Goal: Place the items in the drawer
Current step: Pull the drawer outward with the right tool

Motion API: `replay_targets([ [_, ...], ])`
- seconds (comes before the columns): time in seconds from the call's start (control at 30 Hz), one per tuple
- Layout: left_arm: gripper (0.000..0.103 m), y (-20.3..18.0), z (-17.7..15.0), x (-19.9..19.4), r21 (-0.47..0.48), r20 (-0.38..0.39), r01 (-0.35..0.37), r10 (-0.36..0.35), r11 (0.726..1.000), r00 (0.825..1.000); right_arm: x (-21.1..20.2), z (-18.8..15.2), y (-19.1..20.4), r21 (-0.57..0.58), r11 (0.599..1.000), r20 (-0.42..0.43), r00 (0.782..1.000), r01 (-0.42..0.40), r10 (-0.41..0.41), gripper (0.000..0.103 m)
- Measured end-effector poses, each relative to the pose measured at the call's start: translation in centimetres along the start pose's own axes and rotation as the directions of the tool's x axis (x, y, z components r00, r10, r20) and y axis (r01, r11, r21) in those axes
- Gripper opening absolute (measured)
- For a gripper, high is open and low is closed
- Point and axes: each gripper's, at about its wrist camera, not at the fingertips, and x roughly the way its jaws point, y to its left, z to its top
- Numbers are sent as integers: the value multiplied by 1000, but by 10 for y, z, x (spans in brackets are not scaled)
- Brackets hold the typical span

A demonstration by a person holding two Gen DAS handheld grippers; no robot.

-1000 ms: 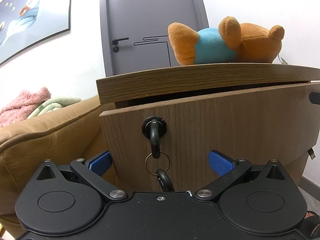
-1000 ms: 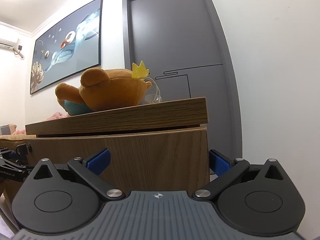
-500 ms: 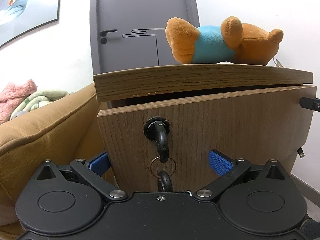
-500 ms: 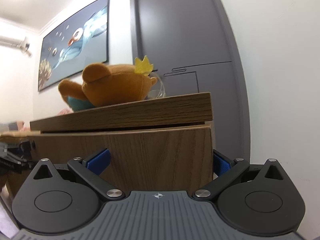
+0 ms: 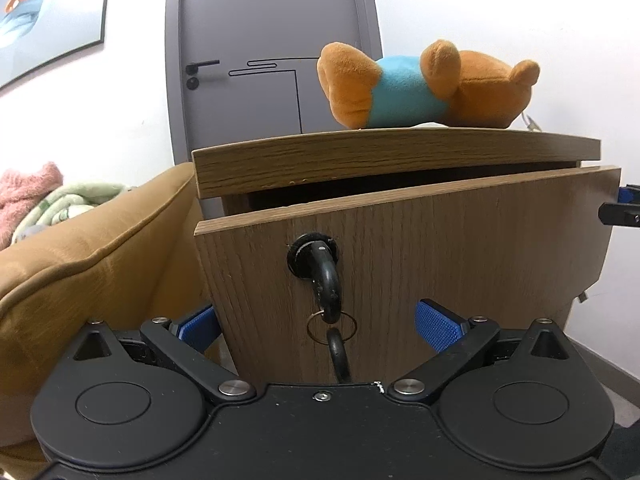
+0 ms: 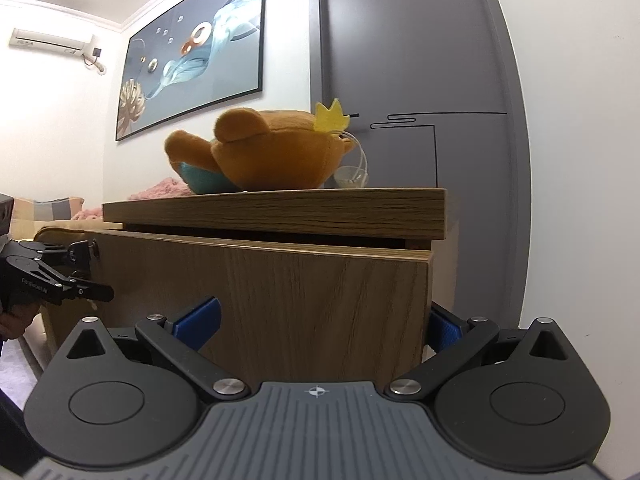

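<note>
While the drawer (image 5: 408,256) is standing slightly ajar, a dark gap showing under the cabinet top (image 5: 396,156), the stuffed bear (image 5: 424,88) is lying on its side on that top, not in the drawer. Both grippers are hanging low in front of the drawer face. The left gripper (image 5: 320,320) is holding its blue fingers (image 5: 438,326) spread wide, either side of the key (image 5: 326,280) hanging from the lock with its ring, and pinching nothing. The right gripper (image 6: 320,324) is sitting at the drawer's right end, its fingers (image 6: 198,320) likewise spread, one in front of the panel and the other past its edge, gripping nothing that shows.

Judging by its plush look, the bear is probably going to feel light and soft, squashing under pressure rather than slipping. The blue-clad torso looks like the best place to take hold, being thick enough to fill the fingers; a limb or ear would likely let it dangle and swing. A thin clear loop (image 6: 358,160) by the yellow crown (image 6: 332,114) could snag. The drawer gap seems too narrow for the bear as it stands.
</note>
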Motion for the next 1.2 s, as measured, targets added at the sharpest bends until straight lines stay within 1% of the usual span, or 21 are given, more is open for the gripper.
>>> replay_targets([
  [0.1,100,-2,1,-5,-3,-8,2,-2,1000,1000,-9,0,2,-2,1000,-4,1000,-19,19,103],
  [0.2,100,-3,2,-12,-30,-16,1,-2,1000,1000,-18,1,6,-6,999,-12,999,-33,32,103],
  [0.33,100,-4,1,-26,-47,-28,19,-20,999,999,-29,2,13,-1,999,-17,999,-38,38,103],
  [0.47,100,-9,-9,-45,-10,-28,40,-41,999,999,-41,1,21,-1,999,-15,999,-38,38,103],
  [0.63,100,-11,-14,-65,-26,-26,54,-55,998,998,-55,-2,31,7,999,-1,999,-38,38,103],
  [0.83,101,-11,-12,-82,-28,1,81,-81,996,997,-71,-4,40,9,999,4,999,-53,53,103],
  [1.0,100,-14,-15,-95,15,-6,99,-99,995,995,-82,-4,47,7,998,3,998,-56,56,103],
  [1.2,100,-16,-20,-111,23,-15,120,-119,993,993,-94,-6,57,-9,999,-4,999,-52,52,103],
])
